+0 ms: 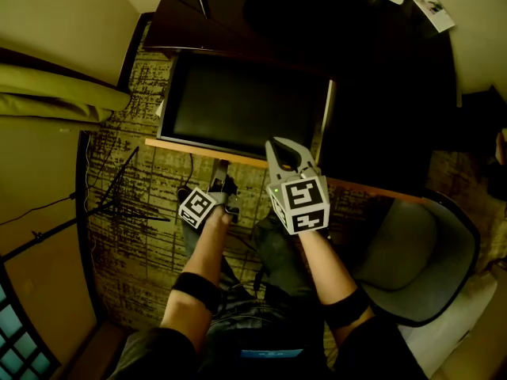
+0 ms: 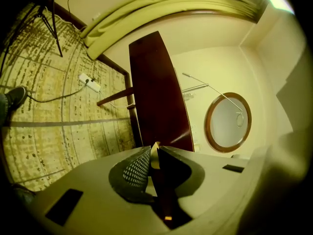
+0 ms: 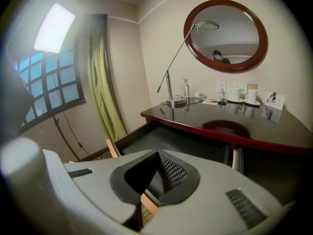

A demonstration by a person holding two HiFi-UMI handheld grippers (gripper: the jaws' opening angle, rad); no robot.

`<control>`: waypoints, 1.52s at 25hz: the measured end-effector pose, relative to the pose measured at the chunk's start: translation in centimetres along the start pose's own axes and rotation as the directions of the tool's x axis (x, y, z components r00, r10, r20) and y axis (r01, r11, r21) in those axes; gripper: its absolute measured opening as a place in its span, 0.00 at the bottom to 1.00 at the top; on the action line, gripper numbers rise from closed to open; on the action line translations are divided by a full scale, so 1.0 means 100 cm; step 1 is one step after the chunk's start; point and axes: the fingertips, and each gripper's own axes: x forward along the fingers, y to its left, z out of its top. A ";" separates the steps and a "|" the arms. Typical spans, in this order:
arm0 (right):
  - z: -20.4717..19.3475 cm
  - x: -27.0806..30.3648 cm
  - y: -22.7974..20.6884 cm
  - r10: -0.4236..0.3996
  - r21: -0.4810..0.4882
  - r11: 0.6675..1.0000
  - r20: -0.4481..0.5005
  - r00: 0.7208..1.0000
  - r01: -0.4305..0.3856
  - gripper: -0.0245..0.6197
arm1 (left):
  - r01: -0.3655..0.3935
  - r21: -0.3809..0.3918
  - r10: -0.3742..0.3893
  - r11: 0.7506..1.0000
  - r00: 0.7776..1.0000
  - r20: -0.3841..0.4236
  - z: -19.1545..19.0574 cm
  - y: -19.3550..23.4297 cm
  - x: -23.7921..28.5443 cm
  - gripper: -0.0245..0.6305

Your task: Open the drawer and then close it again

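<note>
Pulled well out from the front edge of the dark, glossy desk (image 1: 380,77), the drawer (image 1: 238,105) stands open. It is a wide, shallow tray with a dark inside and a pale wood rim along its front. At that front rim the left gripper (image 1: 224,182) reaches in from the near side, its jaws nipped on a thin pale strip of the drawer's edge. Nearer the drawer's front right corner, the right gripper (image 1: 283,144) hovers with its jaws pressed together, empty.
</note>
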 end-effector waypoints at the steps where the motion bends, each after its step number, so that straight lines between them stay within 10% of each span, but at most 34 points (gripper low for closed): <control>1: -0.001 0.000 -0.002 -0.003 0.003 1.000 -0.002 1.000 0.003 0.04 | 0.002 0.015 -0.001 1.000 1.000 -0.012 0.000 -0.002 0.001 0.10; 12: 0.014 -0.014 0.001 -0.016 0.000 1.000 -0.007 1.000 0.016 0.04 | -0.064 0.247 0.114 0.967 0.974 -0.195 0.005 -0.036 -0.020 0.16; 20: 0.054 -0.059 0.002 -0.035 0.018 0.999 0.030 0.999 0.034 0.04 | 0.052 0.513 0.088 0.857 0.966 -0.243 0.035 -0.155 -0.064 0.04; 29: 0.097 -0.110 0.015 -0.051 0.043 0.998 0.105 0.993 0.047 0.04 | 0.204 0.743 0.041 0.637 0.954 -0.296 0.061 -0.294 -0.102 0.04; 38: 0.126 -0.145 0.040 -0.083 0.025 0.996 0.173 0.981 0.080 0.04 | 0.267 0.941 0.047 0.210 0.958 -0.282 0.066 -0.369 -0.118 0.04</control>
